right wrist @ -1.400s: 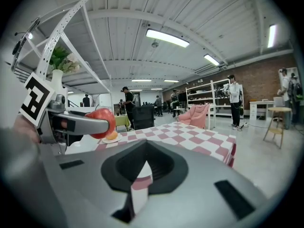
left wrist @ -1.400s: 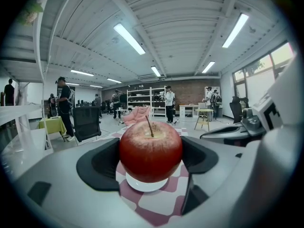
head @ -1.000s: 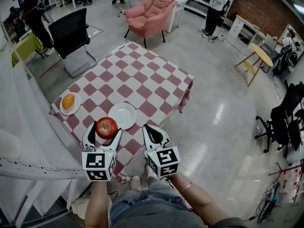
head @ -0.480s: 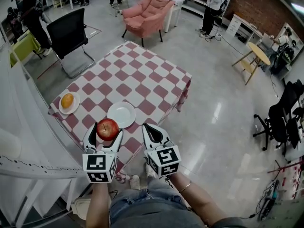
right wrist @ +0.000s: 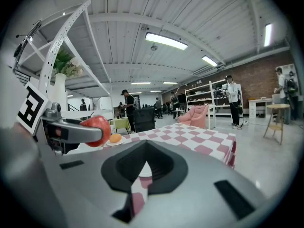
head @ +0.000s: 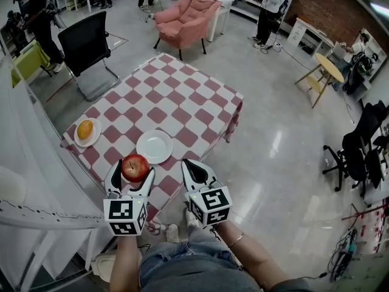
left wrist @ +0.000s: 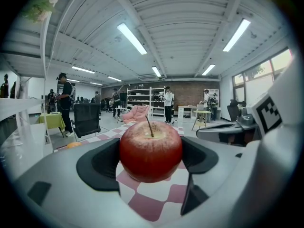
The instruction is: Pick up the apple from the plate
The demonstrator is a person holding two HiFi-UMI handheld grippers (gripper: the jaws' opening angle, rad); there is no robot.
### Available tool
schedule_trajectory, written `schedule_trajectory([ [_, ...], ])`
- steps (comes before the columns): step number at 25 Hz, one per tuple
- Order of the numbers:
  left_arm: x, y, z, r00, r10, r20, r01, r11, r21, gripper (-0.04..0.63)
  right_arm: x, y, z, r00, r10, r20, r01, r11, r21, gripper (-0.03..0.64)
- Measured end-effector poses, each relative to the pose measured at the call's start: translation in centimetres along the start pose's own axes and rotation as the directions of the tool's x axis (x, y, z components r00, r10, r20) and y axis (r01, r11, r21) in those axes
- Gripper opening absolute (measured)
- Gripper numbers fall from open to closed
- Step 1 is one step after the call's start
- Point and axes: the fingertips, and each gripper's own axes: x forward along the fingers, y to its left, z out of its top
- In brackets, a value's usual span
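Observation:
A red apple sits between the black pads of my left gripper, which is shut on it and holds it in the air over the table's near edge. In the left gripper view the apple fills the gap of the left gripper, stem up. The empty white plate lies on the checked table just beyond it. My right gripper hovers beside the left one, shut on nothing. In its own view the right gripper has its pads together, and the apple shows at the left.
The red-and-white checked table also bears a small plate with an orange at its left corner. A black chair and a pink armchair stand beyond the table. People stand at the room's far edges.
Nothing has visibly changed apart from a slight shift of the head view. The apple stays held in the left gripper.

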Motion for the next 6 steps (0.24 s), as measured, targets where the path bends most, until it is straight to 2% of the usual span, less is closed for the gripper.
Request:
schedule_trajectory([
  [6,0.12,-0.12,-0.5,1.0,-0.001,-0.008,0.001,1.0,-0.003,0.39,-0.12,-0.23,-0.47,1.0,-0.009,-0.006,0.009,1.0,-0.002,0.009],
])
